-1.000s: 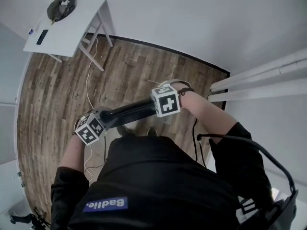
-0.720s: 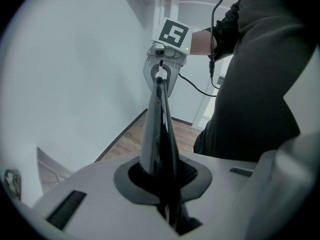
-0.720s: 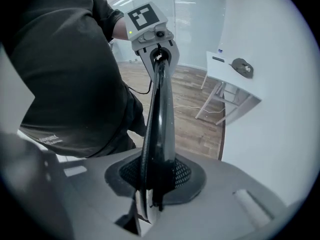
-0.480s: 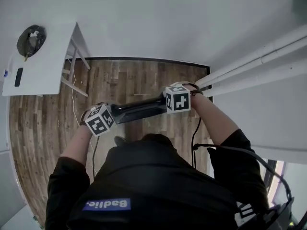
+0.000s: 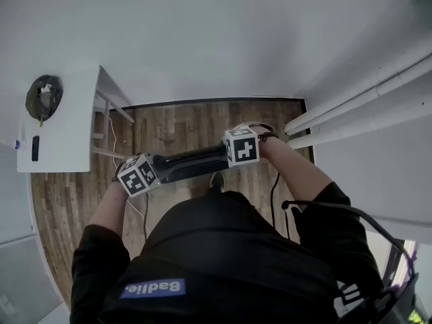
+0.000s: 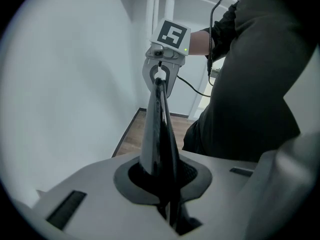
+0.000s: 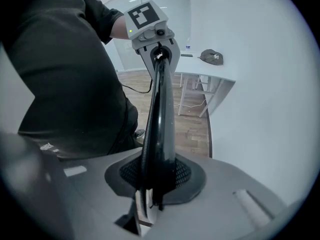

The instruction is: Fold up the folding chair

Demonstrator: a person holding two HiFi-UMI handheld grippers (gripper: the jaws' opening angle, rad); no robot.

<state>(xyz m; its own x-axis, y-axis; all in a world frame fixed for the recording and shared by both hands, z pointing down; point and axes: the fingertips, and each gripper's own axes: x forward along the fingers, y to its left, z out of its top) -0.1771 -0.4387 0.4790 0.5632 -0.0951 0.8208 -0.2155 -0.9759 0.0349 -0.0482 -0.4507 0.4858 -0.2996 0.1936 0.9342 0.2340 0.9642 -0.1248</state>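
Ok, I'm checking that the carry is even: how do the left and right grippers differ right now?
In the head view the left gripper sits lower in the picture, on the white table's side. The right gripper sits higher, by the wall pipes. The left gripper's marker cube looks tilted, while the right's is nearly square-on. Shared: each is shut on one end of the folded chair.
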